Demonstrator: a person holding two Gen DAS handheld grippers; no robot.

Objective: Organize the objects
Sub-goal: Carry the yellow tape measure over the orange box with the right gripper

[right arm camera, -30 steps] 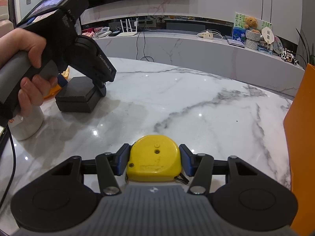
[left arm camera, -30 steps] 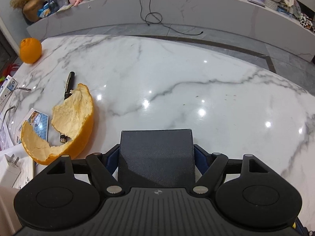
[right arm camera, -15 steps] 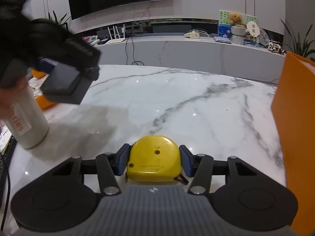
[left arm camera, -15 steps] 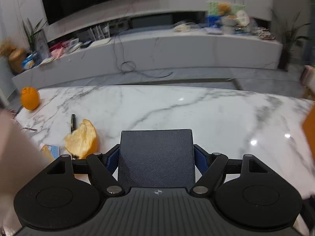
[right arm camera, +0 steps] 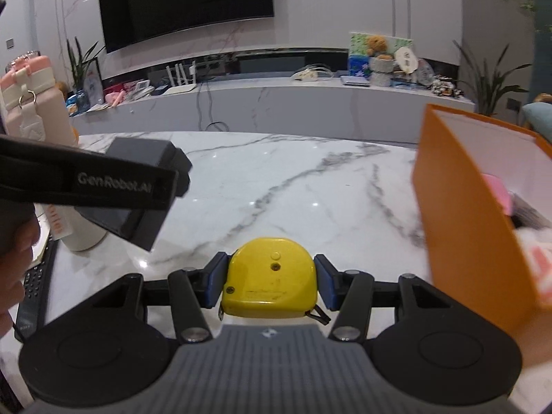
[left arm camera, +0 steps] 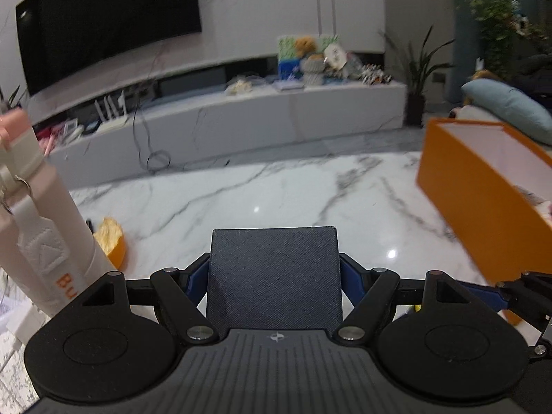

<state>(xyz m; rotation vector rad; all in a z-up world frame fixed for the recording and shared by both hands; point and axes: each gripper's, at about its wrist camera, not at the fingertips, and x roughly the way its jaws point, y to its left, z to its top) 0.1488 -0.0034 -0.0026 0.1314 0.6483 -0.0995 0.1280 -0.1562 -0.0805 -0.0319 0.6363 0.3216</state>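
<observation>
My left gripper (left arm camera: 275, 277) is shut on a dark grey textured box (left arm camera: 275, 276), held in the air above the marble table (left arm camera: 276, 196). The right wrist view shows that same dark box (right arm camera: 138, 179) at the left, carried by the left gripper (right arm camera: 162, 186). My right gripper (right arm camera: 269, 277) is shut on a yellow tape measure (right arm camera: 269, 276), its blue pads (right arm camera: 217, 281) pressed on both sides. An open orange box (right arm camera: 459, 214) stands at the right with a pink thing (right arm camera: 496, 196) inside. The orange box (left arm camera: 483, 193) also shows at the right in the left wrist view.
A pale bottle with a pink lid (left arm camera: 38, 214) stands at the left, also seen as the bottle (right arm camera: 41, 138) in the right wrist view. An orange peel (left arm camera: 110, 238) lies beside it. A remote control (right arm camera: 34, 286) lies at the table's left edge. A person's hand (right arm camera: 13, 262) holds the left gripper.
The left gripper lifted the dark box off the table and swung right, so the orange box came into its view. The right gripper rose and moved towards the orange box with the tape measure.
</observation>
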